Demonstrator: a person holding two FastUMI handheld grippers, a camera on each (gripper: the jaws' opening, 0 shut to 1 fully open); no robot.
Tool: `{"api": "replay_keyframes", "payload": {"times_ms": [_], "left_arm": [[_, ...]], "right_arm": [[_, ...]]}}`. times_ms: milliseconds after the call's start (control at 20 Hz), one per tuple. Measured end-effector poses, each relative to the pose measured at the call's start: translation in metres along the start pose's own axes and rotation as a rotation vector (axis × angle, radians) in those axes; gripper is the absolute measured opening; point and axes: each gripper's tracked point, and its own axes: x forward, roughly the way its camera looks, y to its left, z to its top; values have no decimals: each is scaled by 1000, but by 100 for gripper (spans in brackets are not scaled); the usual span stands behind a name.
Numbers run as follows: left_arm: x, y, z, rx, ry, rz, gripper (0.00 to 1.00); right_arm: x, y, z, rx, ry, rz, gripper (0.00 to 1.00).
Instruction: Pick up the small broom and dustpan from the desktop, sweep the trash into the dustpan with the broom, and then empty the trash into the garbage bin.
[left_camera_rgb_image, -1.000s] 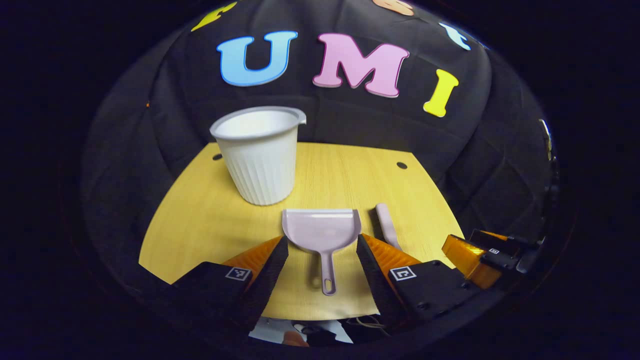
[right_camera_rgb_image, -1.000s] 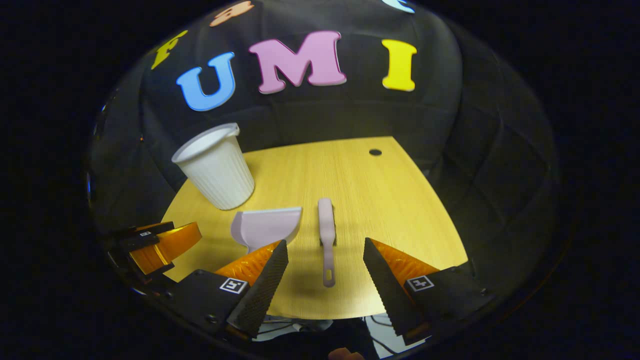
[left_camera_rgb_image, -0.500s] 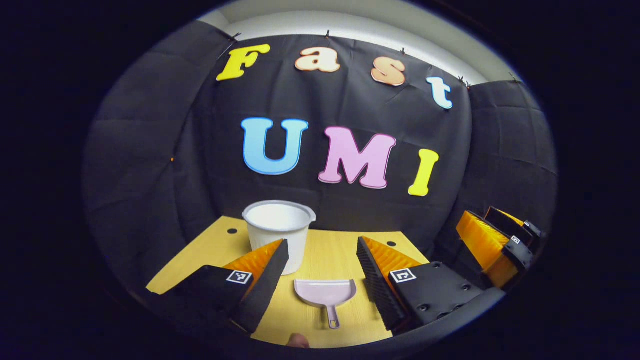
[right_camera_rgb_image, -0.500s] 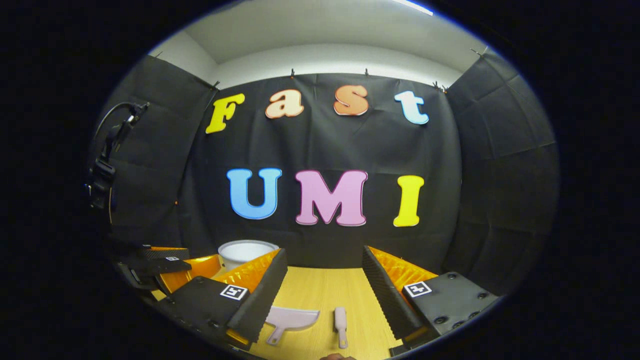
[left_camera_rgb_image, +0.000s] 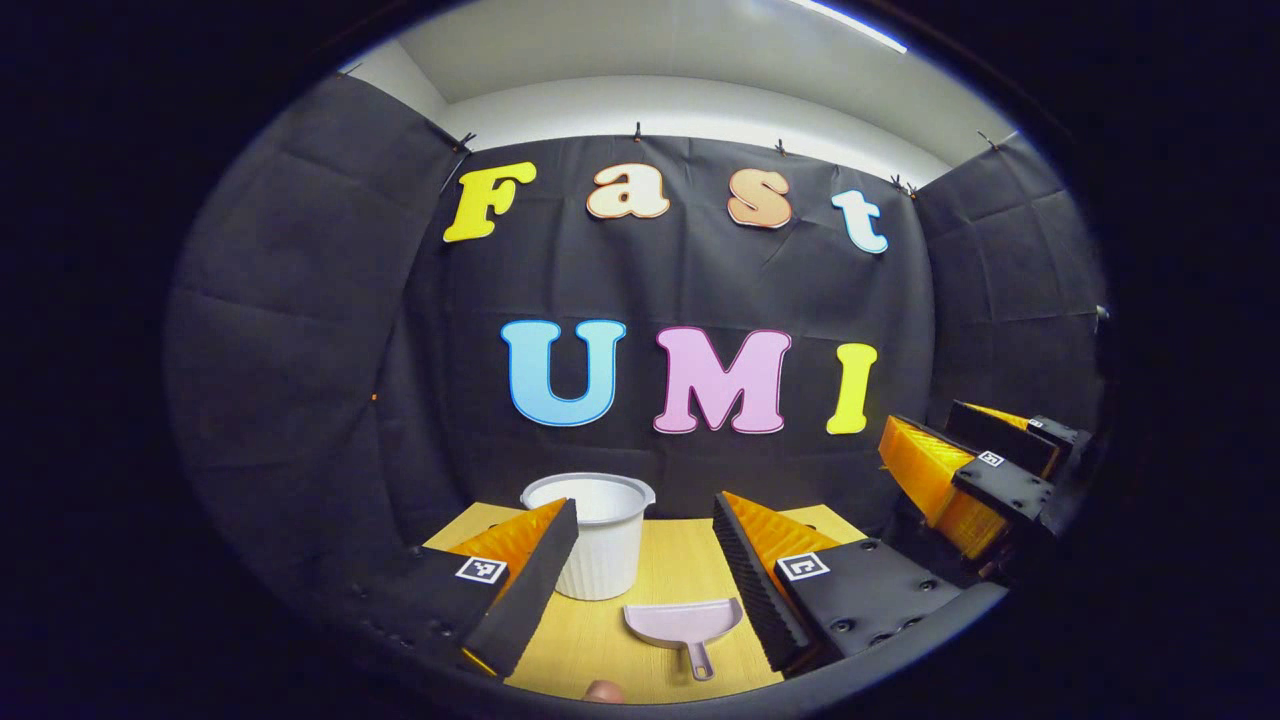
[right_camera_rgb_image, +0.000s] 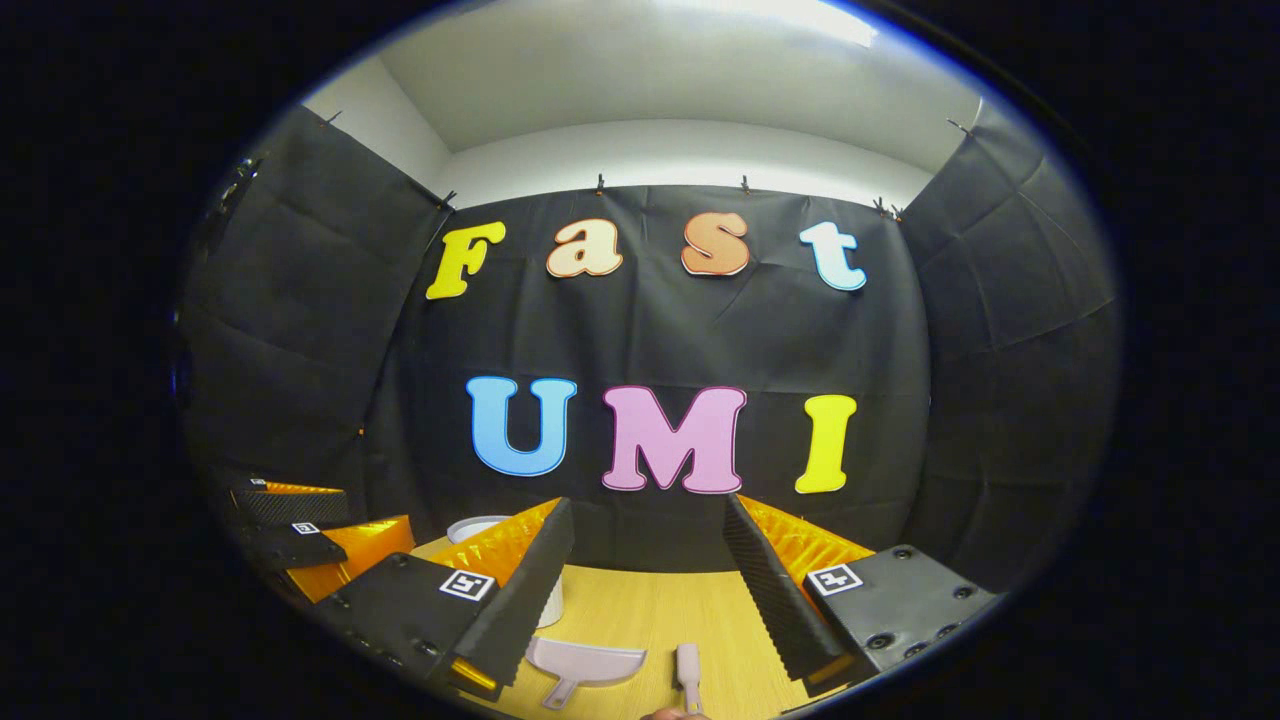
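A pale pink dustpan (left_camera_rgb_image: 685, 625) lies flat on the yellow desktop (left_camera_rgb_image: 590, 645), handle toward me, below and ahead of my left gripper (left_camera_rgb_image: 645, 505). That gripper hangs open above the table. In the right gripper view the dustpan (right_camera_rgb_image: 590, 665) lies left of the small pink broom (right_camera_rgb_image: 688, 668). My right gripper (right_camera_rgb_image: 648, 505) is open above them and holds nothing. The white ribbed garbage bin (left_camera_rgb_image: 600, 540) stands behind the dustpan, partly hidden by my left finger. The bin (right_camera_rgb_image: 478, 528) peeks out behind a finger in the right gripper view.
The right gripper (left_camera_rgb_image: 925, 430) floats at the right edge of the left gripper view. The left gripper (right_camera_rgb_image: 370, 512) sits low on the left of the right gripper view. A person's fingertip (left_camera_rgb_image: 600, 690) shows at the near table edge. Black cloth walls close in behind the table.
Both grippers have tilted up and drawn back from the table. The dustpan, broom and bin now sit low and small in the views, and the wall and ceiling take up more of them.
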Motion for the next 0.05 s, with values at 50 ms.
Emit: {"api": "replay_keyframes", "payload": {"times_ms": [50], "left_arm": [[-3,1,0,-5,2,5,82]], "right_arm": [[0,0,-1,4,5,7,90]]}}
